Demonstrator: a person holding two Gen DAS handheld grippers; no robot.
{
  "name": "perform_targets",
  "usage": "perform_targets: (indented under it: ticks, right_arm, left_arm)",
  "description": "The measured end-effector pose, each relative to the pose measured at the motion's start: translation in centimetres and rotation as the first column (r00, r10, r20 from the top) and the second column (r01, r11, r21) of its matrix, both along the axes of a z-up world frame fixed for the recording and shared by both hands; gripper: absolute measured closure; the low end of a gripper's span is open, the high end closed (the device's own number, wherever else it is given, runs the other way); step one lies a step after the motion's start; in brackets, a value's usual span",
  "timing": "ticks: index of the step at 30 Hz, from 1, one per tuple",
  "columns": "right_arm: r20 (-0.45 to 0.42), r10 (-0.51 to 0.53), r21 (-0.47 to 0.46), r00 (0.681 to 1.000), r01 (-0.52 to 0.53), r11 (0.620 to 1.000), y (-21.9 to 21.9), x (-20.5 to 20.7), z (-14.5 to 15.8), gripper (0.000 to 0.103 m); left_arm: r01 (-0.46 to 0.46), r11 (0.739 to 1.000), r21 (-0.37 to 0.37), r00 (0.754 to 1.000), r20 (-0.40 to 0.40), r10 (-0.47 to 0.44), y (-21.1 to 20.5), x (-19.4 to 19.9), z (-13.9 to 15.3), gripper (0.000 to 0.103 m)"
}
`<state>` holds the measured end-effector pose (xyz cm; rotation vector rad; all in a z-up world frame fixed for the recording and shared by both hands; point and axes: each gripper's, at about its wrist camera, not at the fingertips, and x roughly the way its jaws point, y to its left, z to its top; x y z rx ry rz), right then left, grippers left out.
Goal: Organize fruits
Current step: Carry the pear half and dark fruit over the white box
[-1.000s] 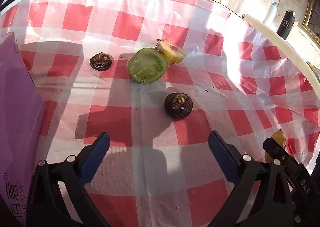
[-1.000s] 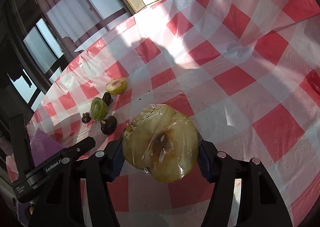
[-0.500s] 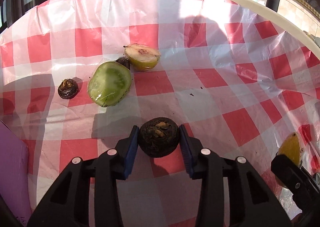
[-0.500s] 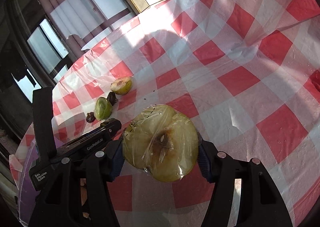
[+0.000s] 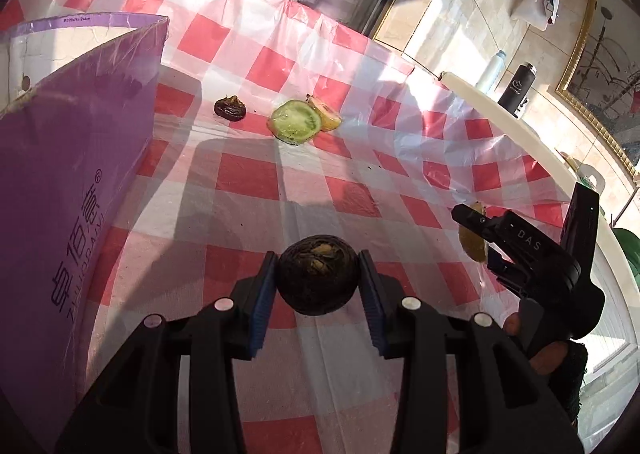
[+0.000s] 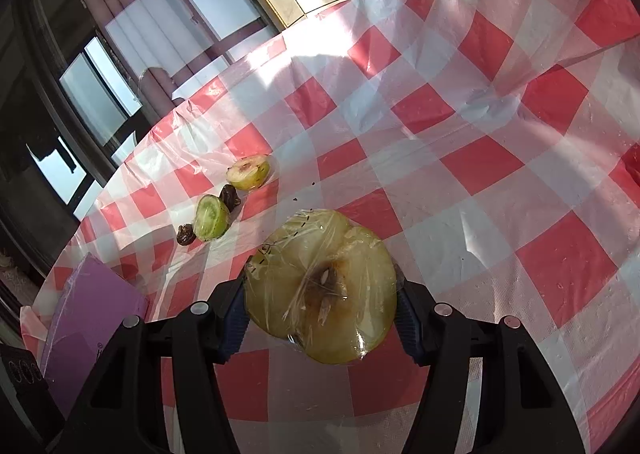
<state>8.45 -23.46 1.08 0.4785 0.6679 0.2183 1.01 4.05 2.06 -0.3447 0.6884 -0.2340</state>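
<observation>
My left gripper (image 5: 318, 278) is shut on a dark round fruit (image 5: 318, 273) and holds it above the red-checked tablecloth (image 5: 248, 178). My right gripper (image 6: 320, 298) is shut on a plastic-wrapped apple half (image 6: 320, 290), cut face towards the camera; it also shows at the right of the left wrist view (image 5: 520, 250). On the cloth lie a green fruit half (image 5: 295, 121), a yellowish fruit half (image 5: 327, 115) behind it, and a small dark fruit (image 5: 229, 108). In the right wrist view a second small dark fruit (image 6: 230, 195) lies between the green half (image 6: 211, 217) and the yellowish half (image 6: 248, 172).
A purple box (image 5: 68, 174) stands at the left, its open top facing up; it also shows in the right wrist view (image 6: 90, 314). A white bottle (image 5: 491, 70) and a black bottle (image 5: 516, 88) stand beyond the table's far right edge. Windows lie behind the table.
My left gripper closed on the dark round fruit, lifted it off the cloth and drew back, bringing the purple box into view. The right gripper kept holding the apple half almost still.
</observation>
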Motion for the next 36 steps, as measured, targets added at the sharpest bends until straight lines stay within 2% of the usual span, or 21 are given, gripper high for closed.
perform_targets:
  ticks: [5,16,19,21,23,25,28,31,34,36]
  right_arm:
    - [-0.003,0.001,-0.002,1.000,-0.001,1.000,0.0,0.0,0.0,0.043]
    - [-0.010,-0.006,-0.007,1.000,0.006,1.000,0.0,0.1,0.0,0.043]
    - [-0.005,-0.031,-0.020,1.000,0.031,0.999,0.1,-0.2,0.1,0.043]
    - [-0.027,-0.040,-0.029,0.999,0.039,0.999,0.5,-1.4,0.1,0.043]
    - [-0.036,-0.023,0.000,0.999,0.023,1.000,1.2,-3.6,-0.1,0.043]
    - [-0.010,0.013,0.014,1.000,-0.012,1.000,2.5,-6.4,0.0,0.043]
    - [0.012,0.068,-0.025,0.998,-0.068,0.997,4.7,-8.8,0.6,0.043]
    - [0.008,0.111,-0.033,0.994,-0.111,0.993,6.6,-9.6,1.5,0.043]
    - [0.047,0.176,-0.039,0.983,-0.174,0.984,9.1,-10.8,3.3,0.043]
    - [0.085,0.246,-0.066,0.965,-0.241,0.968,11.5,-12.1,4.8,0.043]
  left_arm:
    - [0.035,0.999,-0.013,0.999,-0.008,-0.035,-0.5,0.4,0.0,0.063]
    - [0.001,1.000,-0.031,1.000,0.007,0.000,0.0,0.0,0.1,0.063]
    - [-0.037,0.999,-0.011,0.999,0.028,0.038,0.0,-1.1,0.5,0.063]
    - [-0.023,1.000,-0.015,0.999,0.038,0.024,-0.3,-3.0,0.7,0.063]
    - [-0.001,0.999,0.037,0.998,0.070,-0.001,-1.1,-5.6,1.3,0.063]
    - [0.017,0.997,0.077,0.994,0.108,-0.025,-1.6,-8.2,2.3,0.063]
    - [0.024,0.995,0.096,0.984,0.172,-0.040,-1.1,-11.8,4.4,0.063]
    - [-0.018,0.994,0.108,0.965,0.261,-0.011,0.2,-14.8,7.1,0.063]
    - [-0.078,0.992,0.098,0.938,0.344,0.040,2.1,-17.3,9.8,0.063]
    - [-0.125,0.988,0.092,0.920,0.384,0.080,3.6,-18.7,11.0,0.063]
